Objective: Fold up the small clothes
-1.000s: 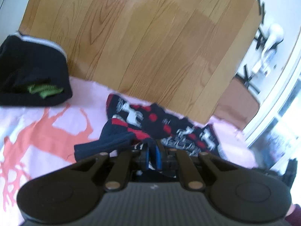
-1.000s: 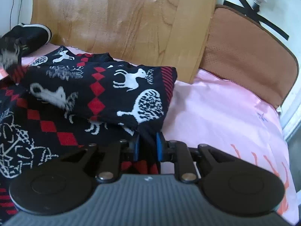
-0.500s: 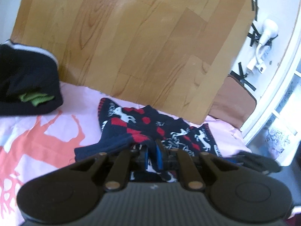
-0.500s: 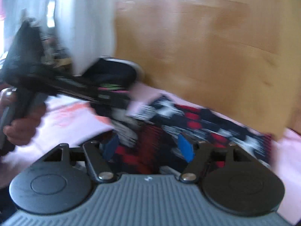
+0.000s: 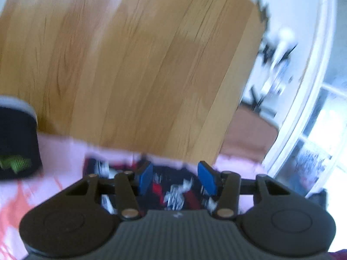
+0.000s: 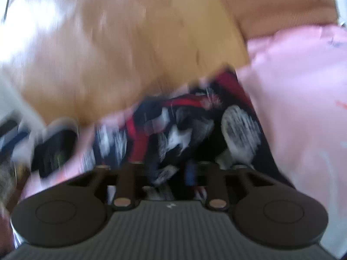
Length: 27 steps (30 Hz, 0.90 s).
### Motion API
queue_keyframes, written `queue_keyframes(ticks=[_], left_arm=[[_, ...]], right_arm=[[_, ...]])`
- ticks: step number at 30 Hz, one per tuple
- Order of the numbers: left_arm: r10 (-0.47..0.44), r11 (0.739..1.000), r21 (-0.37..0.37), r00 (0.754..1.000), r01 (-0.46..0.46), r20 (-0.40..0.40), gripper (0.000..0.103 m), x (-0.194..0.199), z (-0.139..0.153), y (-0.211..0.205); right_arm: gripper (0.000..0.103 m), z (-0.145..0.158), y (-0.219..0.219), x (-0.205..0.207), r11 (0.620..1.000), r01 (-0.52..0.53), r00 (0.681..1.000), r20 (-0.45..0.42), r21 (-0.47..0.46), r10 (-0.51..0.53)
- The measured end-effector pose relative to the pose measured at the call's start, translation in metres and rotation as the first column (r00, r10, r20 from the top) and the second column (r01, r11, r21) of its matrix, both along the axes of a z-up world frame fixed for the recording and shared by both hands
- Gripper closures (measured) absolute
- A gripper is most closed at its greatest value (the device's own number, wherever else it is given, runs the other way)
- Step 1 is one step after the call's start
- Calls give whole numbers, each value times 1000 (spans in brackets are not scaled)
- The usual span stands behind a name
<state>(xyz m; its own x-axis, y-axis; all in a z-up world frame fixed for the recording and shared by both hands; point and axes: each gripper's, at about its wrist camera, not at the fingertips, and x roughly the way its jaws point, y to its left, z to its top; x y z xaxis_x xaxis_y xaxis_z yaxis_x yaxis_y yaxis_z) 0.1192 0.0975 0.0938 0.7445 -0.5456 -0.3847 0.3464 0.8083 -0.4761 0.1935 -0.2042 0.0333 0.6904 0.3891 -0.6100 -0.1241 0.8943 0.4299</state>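
Observation:
A dark navy garment (image 6: 195, 125) with red diamonds and white animal figures lies bunched on the pink sheet (image 6: 303, 91). In the left wrist view my left gripper (image 5: 176, 178) is open, its blue pads (image 5: 145, 176) apart above the garment (image 5: 175, 192), holding nothing. In the right wrist view, which is blurred by motion, my right gripper (image 6: 171, 171) sits low over the garment; its blue pads are partly hidden by the cloth and look apart.
A wooden headboard (image 5: 134, 69) stands behind the bed. A folded black garment with a green mark (image 5: 17, 149) lies at the left, and also shows in the right wrist view (image 6: 54, 149). A brown cushion (image 5: 247, 138) and a window (image 5: 321, 143) are at the right.
My left gripper has opened and let go of the garment. My right gripper, which opened half a second ago, has swung back down over the garment. Both views are blurred by motion.

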Motion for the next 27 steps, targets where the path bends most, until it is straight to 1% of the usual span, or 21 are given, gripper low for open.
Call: queue_keyframes(ticks=[1,3,4,5,6,9,10,12,13,14,15,16,17,18,19,20,21,23,24,25,27], left_arm=[[-18,1000,4,999,18,-38,56,5,-7,-6],[-55,998,27,993,58,-109,56,14,-22,-20],[-73,996,47,987,81,-145,56,19,-28,-30],[-91,993,59,981,103,-170,56,23,-33,-36],[-108,990,67,975,124,-195,56,27,-38,-43],[-124,983,97,959,153,-256,56,36,-54,-62],[-121,983,103,954,154,-273,58,38,-58,-67],[-121,982,99,944,159,-307,60,44,-67,-76],[-122,982,96,940,160,-318,65,45,-71,-81],[-116,983,100,939,156,-324,75,46,-73,-84],[-101,983,115,939,145,-328,80,48,-75,-87],[-83,983,128,941,131,-328,88,47,-76,-87],[-79,985,121,942,124,-326,92,46,-76,-85],[-80,988,102,943,119,-324,93,44,-75,-80],[-82,991,77,944,112,-319,93,40,-73,-74],[-82,993,57,946,106,-314,93,36,-70,-68],[-82,995,34,949,97,-305,94,30,-67,-62],[-73,997,10,959,79,-273,94,18,-59,-52],[-62,998,15,964,68,-258,94,12,-57,-50],[-51,998,24,967,59,-251,93,8,-56,-48],[-49,998,25,963,58,-264,93,6,-58,-48]], right_arm=[[57,-2,-3,-10,1000,-25,1000,14,-16,26],[48,5,-11,-20,998,-44,997,60,-48,47],[48,10,-18,-23,998,-27,995,94,-49,31],[47,14,-27,-24,1000,1,992,126,-29,2],[47,16,-37,-20,1000,31,990,135,1,-31],[47,17,-57,-6,988,121,985,115,96,-132],[47,18,-59,0,985,143,979,130,92,-155],[47,17,-56,11,985,162,973,159,54,-168],[47,16,-54,19,986,159,973,164,46,-165],[47,17,-54,26,988,149,975,161,45,-154],[47,15,-55,33,989,141,978,150,43,-146],[47,12,-50,43,990,138,980,137,43,-142],[49,14,-49,44,990,132,982,130,47,-137],[74,13,-43,51,992,114,984,130,49,-119],[97,13,-38,53,994,98,985,136,41,-103],[100,17,-36,55,996,92,986,138,24,-94],[100,21,-34,53,995,97,983,151,34,-101],[100,31,-39,44,990,79,971,218,116,-103],[100,37,-39,37,989,69,961,258,128,-101],[100,43,-36,32,992,66,951,293,111,-96],[90,50,-28,22,997,54,938,340,54,-69]])
